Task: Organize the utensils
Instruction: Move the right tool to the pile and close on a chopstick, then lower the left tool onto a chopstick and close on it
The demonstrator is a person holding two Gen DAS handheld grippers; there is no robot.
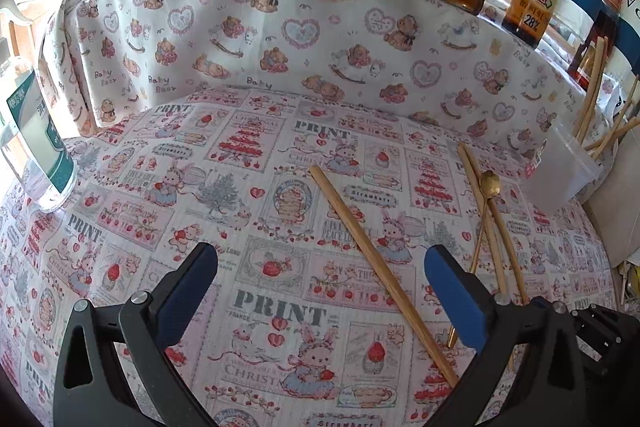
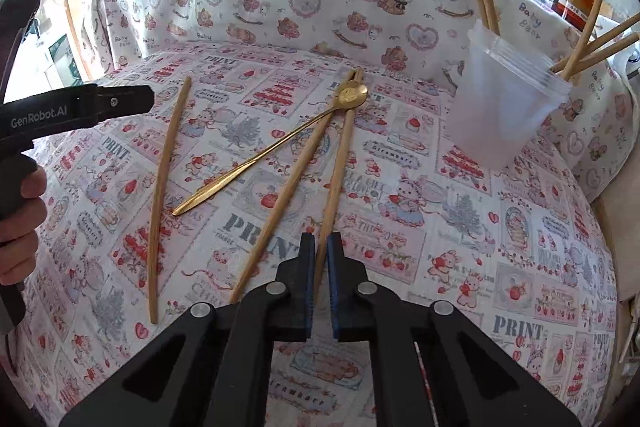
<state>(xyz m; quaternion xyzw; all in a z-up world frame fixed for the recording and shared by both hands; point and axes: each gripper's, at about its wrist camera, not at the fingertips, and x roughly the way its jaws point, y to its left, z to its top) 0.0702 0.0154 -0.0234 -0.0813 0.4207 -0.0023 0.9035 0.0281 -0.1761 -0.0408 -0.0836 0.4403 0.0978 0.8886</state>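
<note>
Three chopsticks [image 2: 276, 211] and a gold spoon [image 2: 264, 155] lie loose on the cloth, and with our right gripper [image 2: 319, 247] pinched on the rightmost stick's near end, lifting toward the cup [image 2: 500, 107] at two o'clock could drag the spoon crossing it, while our left gripper [image 1: 320, 267] gapes empty.

Both grippers were matte black plastic frames with triangular cut-outs and round silver screw heads at the pivots. The left gripper [image 1: 320, 291] carried blue pads on its fingers [image 1: 456, 299], as did the right gripper [image 2: 319, 283]. At the right-wrist frame's left edge, white "GenRobot.AI" lettering marked the handle above a bare hand [image 2: 20, 223].
</note>
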